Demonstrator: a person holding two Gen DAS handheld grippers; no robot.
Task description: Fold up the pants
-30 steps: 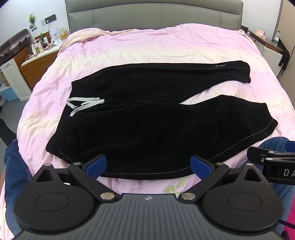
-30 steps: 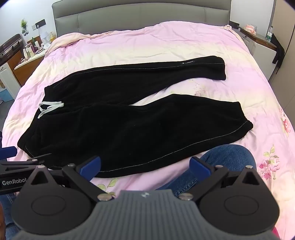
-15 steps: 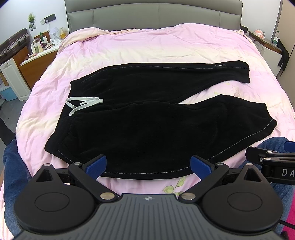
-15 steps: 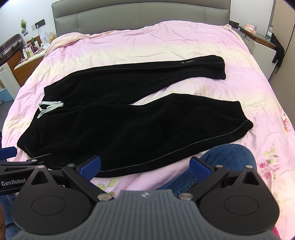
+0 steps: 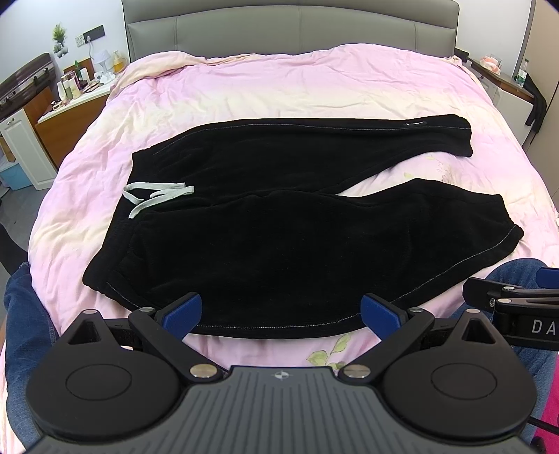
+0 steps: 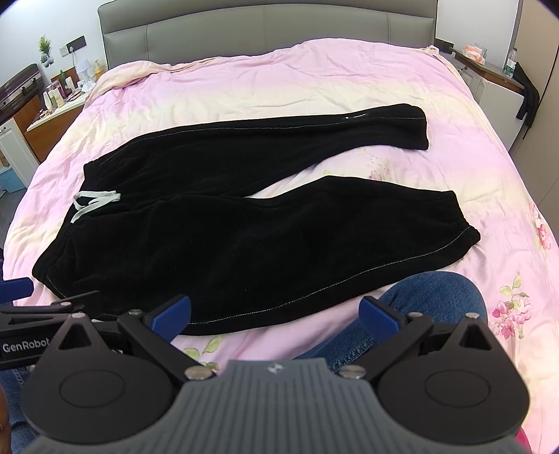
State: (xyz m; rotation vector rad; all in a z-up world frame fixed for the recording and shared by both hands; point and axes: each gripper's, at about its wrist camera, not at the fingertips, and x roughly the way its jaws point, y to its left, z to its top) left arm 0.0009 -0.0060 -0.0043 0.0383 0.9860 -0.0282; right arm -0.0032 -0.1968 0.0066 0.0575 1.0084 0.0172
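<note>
Black pants point(image 5: 279, 223) point(image 6: 244, 223) lie spread flat on the pink bed, waistband at the left with a pale drawstring point(image 5: 157, 193) point(image 6: 94, 202), both legs running to the right and apart at the cuffs. My left gripper point(image 5: 282, 310) hovers open above the near hem of the front leg, holding nothing. My right gripper point(image 6: 274, 310) is open too, over the bed's near edge and a knee in blue jeans point(image 6: 429, 297). Each gripper shows at the edge of the other's view.
A grey headboard point(image 5: 290, 31) closes the far side. A dresser with bottles point(image 5: 77, 87) stands at the left, a white cabinet point(image 5: 506, 90) at the right. The person's denim legs point(image 5: 24, 331) are at the bed's near edge.
Almost nothing: both grippers stay open and hold their place, with only a slight drift of the views. The pants have not moved.
</note>
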